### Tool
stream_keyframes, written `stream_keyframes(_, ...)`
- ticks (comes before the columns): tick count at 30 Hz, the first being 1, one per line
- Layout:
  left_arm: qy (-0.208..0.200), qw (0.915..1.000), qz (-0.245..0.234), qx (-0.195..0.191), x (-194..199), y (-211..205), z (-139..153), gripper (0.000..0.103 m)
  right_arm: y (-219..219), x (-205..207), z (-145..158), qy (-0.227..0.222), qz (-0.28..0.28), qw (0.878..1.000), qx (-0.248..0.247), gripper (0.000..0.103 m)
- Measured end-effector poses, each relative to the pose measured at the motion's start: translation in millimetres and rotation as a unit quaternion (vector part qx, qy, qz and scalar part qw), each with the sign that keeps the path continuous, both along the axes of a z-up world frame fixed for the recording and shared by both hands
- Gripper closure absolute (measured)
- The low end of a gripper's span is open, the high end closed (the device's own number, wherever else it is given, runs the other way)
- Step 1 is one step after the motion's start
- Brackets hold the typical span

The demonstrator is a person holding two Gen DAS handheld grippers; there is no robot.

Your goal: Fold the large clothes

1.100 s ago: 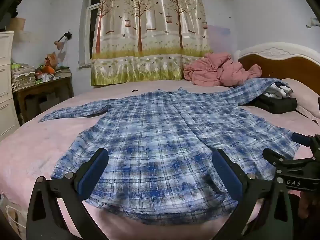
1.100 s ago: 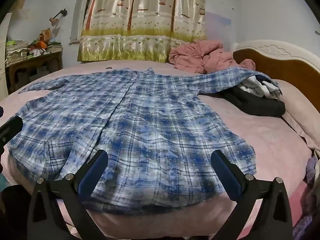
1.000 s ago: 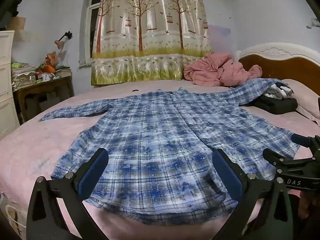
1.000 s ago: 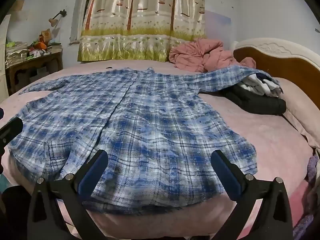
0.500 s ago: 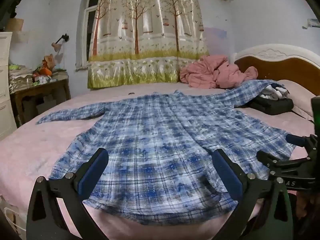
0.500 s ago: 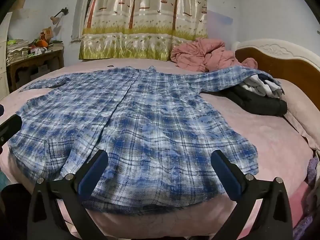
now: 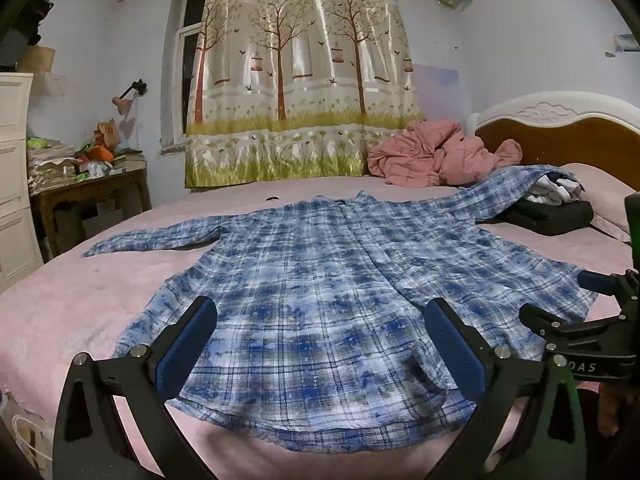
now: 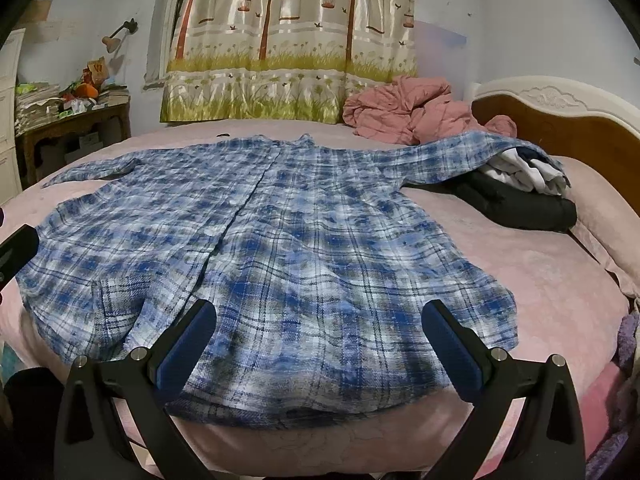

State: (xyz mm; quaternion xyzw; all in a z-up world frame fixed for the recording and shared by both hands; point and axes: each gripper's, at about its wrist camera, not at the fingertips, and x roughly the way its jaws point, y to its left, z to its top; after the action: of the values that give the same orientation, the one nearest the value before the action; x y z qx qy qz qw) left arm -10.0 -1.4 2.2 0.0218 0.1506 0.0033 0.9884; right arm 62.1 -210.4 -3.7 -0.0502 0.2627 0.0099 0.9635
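A large blue and white plaid shirt [image 7: 320, 280] lies spread flat, front up, on the pink bed [image 7: 80, 304], hem toward me. It also shows in the right wrist view [image 8: 304, 248]. Its right sleeve drapes over a pile of clothes [image 8: 520, 184]. My left gripper [image 7: 320, 336] is open and empty, just above the hem's left half. My right gripper [image 8: 320, 336] is open and empty above the hem's right half; it also shows at the right edge of the left wrist view [image 7: 576, 320].
A crumpled pink quilt [image 7: 440, 152] lies at the back of the bed. A black and white clothes pile [image 7: 556, 208] sits by the wooden headboard [image 7: 560, 140]. A cluttered desk [image 7: 80, 184] and white drawers [image 7: 12, 184] stand at the left.
Both grippers have shifted slightly, with the left view tilting up a little. The shirt has not moved and both stay open.
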Motion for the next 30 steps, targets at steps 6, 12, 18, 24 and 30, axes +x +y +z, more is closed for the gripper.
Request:
stream_keyframes(6,0.005,0.9999,-0.001,-0.011,1,4,0,0.0,-1,-5,3,-0.011,-0.004,1.0,0.002,0.0)
stream_keyframes(12,0.014,0.9997,0.01,-0.016,4,8,-2,0.0,-3,-7,3,-0.016,-0.01,1.0,0.003,0.0)
stream_keyframes(18,0.015,0.9996,0.008,-0.023,6,9,-2,0.0,-2,-4,3,-0.014,-0.012,1.0,0.0,0.0)
stream_keyframes(24,0.016,0.9995,0.009,-0.027,6,12,-3,0.0,-2,-4,2,-0.012,-0.011,1.0,-0.001,0.0)
stream_keyframes(30,0.016,0.9995,0.008,-0.027,7,11,-3,0.0,-2,-3,2,-0.012,-0.012,1.0,0.001,0.0)
